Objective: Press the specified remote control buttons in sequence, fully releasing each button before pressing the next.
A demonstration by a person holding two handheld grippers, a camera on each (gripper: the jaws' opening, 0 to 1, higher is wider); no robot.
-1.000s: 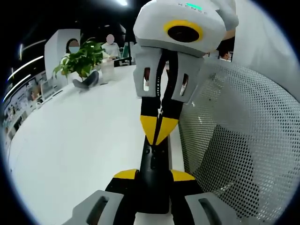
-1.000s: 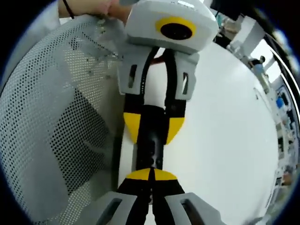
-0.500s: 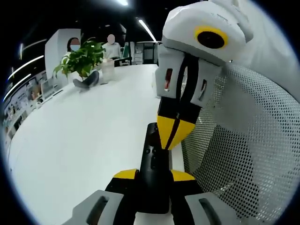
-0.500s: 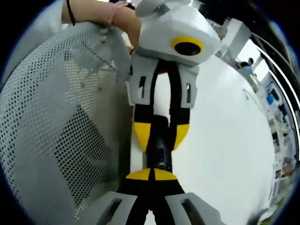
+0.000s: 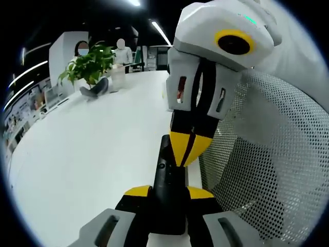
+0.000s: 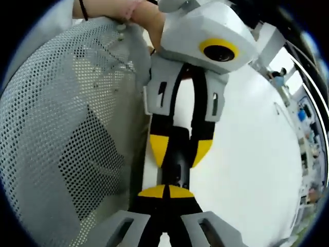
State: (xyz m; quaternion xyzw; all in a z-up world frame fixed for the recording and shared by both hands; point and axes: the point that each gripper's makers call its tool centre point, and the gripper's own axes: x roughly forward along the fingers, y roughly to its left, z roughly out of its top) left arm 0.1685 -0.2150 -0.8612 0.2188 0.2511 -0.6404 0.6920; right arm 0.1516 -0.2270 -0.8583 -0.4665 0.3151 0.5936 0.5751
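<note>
Comparing with half a second back: right gripper (image 5: 186,153) in the left gripper view sits slightly lower and more leftward over the remote, yellow tips now overlapping its far end; a second back it was centred and upright, so tilted and swung right since. In the right gripper view, left gripper (image 6: 179,152) stands a little higher in view than before, same clamp on the remote.

Left gripper (image 5: 168,192): jaws closed onto the black remote control (image 5: 167,190), pinching it by its sides near the close end, remote running straight ahead between the yellow pads and out past them. Right gripper (image 6: 166,191): yellow tips pressed together with no gap, pointed end meeting the remote's (image 6: 177,170) near end; cannot tell whether a button is actually depressed. From the left gripper's side, the same closed tip lands on the remote's upper face just ahead of the jaws.

Materials: remote a slim matte black slab, small round buttons faintly visible along its face. Gripper bodies glossy white moulded shells, black linkage, yellow wedge-shaped pads. Smooth white tabletop (image 5: 87,154) under and to the left of the left gripper. White perforated mesh panel (image 5: 267,154), curved, dotted with round holes, just right of the left gripper; same mesh (image 6: 67,144) left of the right gripper. Leafy green plant (image 5: 88,64) well ahead-left on the table.
</note>
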